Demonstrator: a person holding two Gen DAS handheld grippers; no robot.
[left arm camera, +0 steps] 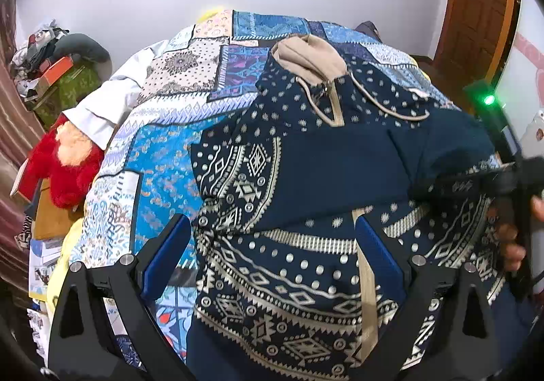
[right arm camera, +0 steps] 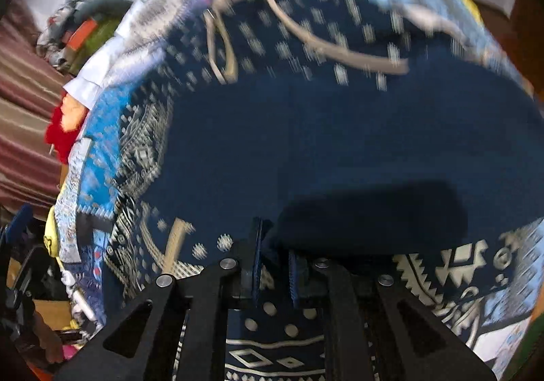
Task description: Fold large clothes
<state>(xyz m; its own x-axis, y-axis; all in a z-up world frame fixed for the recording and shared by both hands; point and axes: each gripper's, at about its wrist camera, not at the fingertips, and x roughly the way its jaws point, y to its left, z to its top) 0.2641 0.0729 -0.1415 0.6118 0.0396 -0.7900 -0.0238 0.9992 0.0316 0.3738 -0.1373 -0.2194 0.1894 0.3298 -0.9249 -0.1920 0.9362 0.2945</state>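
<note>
Navy fabric of the hoodie sits pinched in the right gripper fingers (likely carrying a sleeve across the body); the left gripper hovers wide open above the garment spread on the bed.

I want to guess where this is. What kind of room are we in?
Most likely a bedroom at home. A bed with a blue patchwork bedspread holds a navy patterned hoodie, a red plush toy lies beside it, and a wooden door stands behind.
</note>
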